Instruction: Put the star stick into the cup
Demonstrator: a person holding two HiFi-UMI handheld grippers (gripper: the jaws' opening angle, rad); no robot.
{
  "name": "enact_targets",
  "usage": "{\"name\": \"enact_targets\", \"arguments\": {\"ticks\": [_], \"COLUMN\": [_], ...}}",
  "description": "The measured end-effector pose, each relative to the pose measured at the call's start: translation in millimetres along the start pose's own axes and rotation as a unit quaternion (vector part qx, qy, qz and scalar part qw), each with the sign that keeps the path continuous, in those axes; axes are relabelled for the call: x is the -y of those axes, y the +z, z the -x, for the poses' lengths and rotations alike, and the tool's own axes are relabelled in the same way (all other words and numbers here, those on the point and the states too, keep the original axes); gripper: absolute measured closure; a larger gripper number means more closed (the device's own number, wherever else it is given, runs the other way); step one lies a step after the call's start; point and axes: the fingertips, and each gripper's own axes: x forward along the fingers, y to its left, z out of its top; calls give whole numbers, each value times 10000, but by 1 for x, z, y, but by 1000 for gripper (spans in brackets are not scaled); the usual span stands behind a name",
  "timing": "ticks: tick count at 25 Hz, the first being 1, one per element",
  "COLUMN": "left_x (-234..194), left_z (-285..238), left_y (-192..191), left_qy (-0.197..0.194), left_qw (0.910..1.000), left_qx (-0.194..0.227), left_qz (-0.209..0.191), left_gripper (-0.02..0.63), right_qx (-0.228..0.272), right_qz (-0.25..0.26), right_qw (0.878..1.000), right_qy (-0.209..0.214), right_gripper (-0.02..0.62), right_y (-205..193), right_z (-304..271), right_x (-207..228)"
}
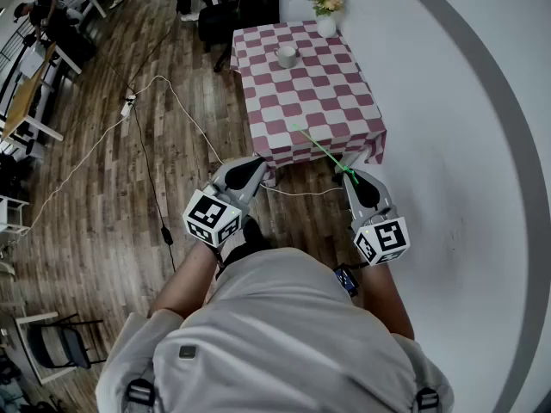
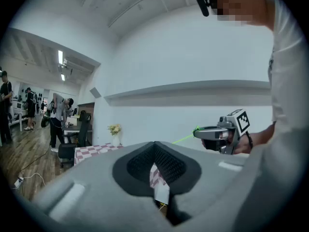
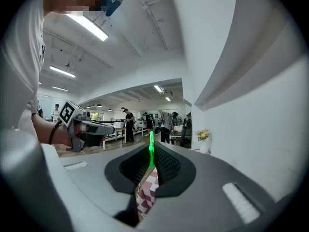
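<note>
Room: wood floor (image 1: 103, 188), and at the right a white wall (image 1: 448, 76) w/ a grey curved band. A white cable (image 1: 185, 110) lies on the floor. People stand at desks far in the bkgd.

Against the wall stands a small table (image 1: 310, 101) w/ a red-and-white checked cloth.

The star stick (image 1: 323, 151) is thin and bright green. It is not on the table: the right gripper (image 1: 351, 172) has its jaws closed on one end, in the air just before the table's near edge. The free end points over the near part of the cloth, well apart from the cup.

The left gripper (image 1: 255, 167) is near the table's near-left corner. Its jaws are together w/ nothing between them.

Containers, both on the far part of the table:
- a white vase (image 1: 326, 26) at the far corner by the wall, w/ yellowish flowers (image 1: 327, 0) in it;
- a white cup (image 1: 287, 56), upright; its inside is too small to tell.
</note>
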Motion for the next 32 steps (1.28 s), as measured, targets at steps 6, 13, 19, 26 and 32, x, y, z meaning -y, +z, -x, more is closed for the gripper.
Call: {"name": "enact_targets", "arguments": {"ticks": [6, 13, 19, 26, 32], "left_x": [-13, -50, -98, -164, -195], "left_z": [-6, -11, -12, -1, 3], "left_y": [-3, -4, 6, 7, 3], "left_qy": [-17, -62, -158, -193, -343], "left_qw": [10000, 10000, 9998, 9997, 9993], "left_qx": [-11, -3, 5, -13, -40], "left_qz": [0, 19, 76, 177, 167], "left_gripper": [603, 603, 603, 603, 603], "right_qx": [-21, -53, -111, -223, -254], "right_qz": [29, 69, 52, 64, 36], "right_qw": [10000, 10000, 9999, 9997, 9996], "right_qy": [37, -17, -79, -76, -111], "right_gripper": [568, 568, 568, 568, 568], "right_y": [-2, 0, 9, 14, 15], "right_z": [-15, -50, -98, -163, -203], "right_x": [2, 4, -1, -21, -35]}}
